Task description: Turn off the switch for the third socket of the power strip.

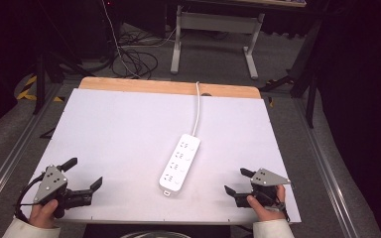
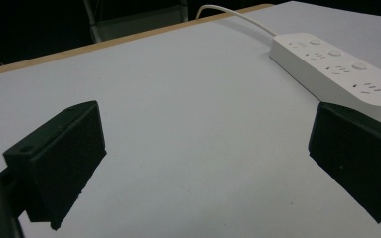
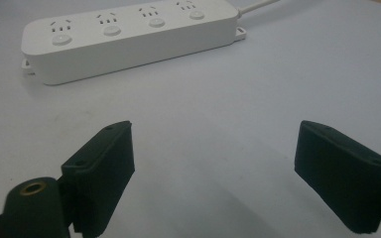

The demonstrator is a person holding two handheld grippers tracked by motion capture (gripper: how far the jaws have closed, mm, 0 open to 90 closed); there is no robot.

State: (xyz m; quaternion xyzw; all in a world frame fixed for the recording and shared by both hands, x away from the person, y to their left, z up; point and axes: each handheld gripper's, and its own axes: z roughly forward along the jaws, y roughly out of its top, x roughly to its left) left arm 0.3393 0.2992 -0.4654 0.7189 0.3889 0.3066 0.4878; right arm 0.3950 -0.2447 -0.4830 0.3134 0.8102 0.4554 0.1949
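A white power strip (image 1: 179, 162) with several sockets and round buttons lies on the white table (image 1: 129, 129), a little right of the middle; its white cable (image 1: 197, 106) runs off over the far edge. My left gripper (image 1: 83, 173) rests near the front left corner, jaws wide open with nothing between them. At the front right, my right gripper (image 1: 238, 181) is open too, held in a hand. From the left gripper view the strip (image 2: 337, 67) sits beyond the right jaw. In the right gripper view the strip (image 3: 129, 34) lies ahead, left of centre.
The table's far edge shows a bare wooden strip (image 1: 168, 87). Beyond it on the floor lie cables (image 1: 134, 59) and the legs of a white desk frame (image 1: 213, 29). Metal rails (image 1: 10, 163) run along both sides of the table.
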